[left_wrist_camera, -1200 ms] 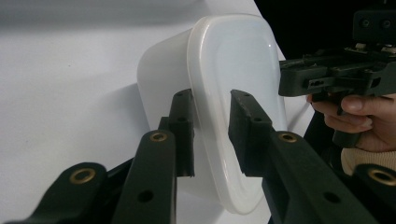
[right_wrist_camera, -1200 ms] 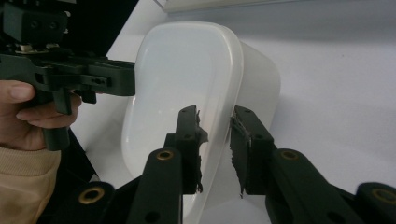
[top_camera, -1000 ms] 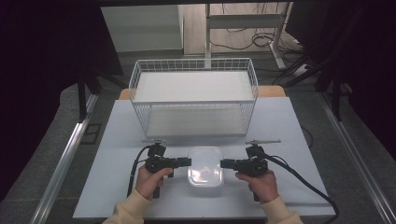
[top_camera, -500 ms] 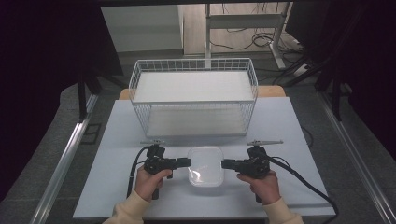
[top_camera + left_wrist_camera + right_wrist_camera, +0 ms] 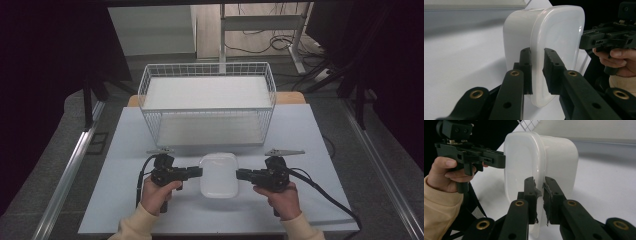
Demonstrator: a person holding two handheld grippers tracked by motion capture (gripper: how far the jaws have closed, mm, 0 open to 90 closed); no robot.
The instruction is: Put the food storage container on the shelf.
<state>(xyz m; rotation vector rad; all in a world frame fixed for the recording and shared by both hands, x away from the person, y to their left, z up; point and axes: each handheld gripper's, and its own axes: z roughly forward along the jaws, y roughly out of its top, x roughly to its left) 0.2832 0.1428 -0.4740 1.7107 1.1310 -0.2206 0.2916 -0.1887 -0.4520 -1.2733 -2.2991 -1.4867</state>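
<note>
A white lidded plastic container rests on the white table, just in front of the wire basket. My left gripper is shut on the left edge of its lid rim, and in the left gripper view both pads pinch the thin rim of the container. On the opposite side, my right gripper clamps the right edge, its worn pads squeezing the rim of the container. Each gripper view also shows the other hand's gripper across the lid.
A white wire basket with a white liner stands at the back of the table. Black cables trail from both grippers toward the table's front corners. Dark floor and metal rails flank the table.
</note>
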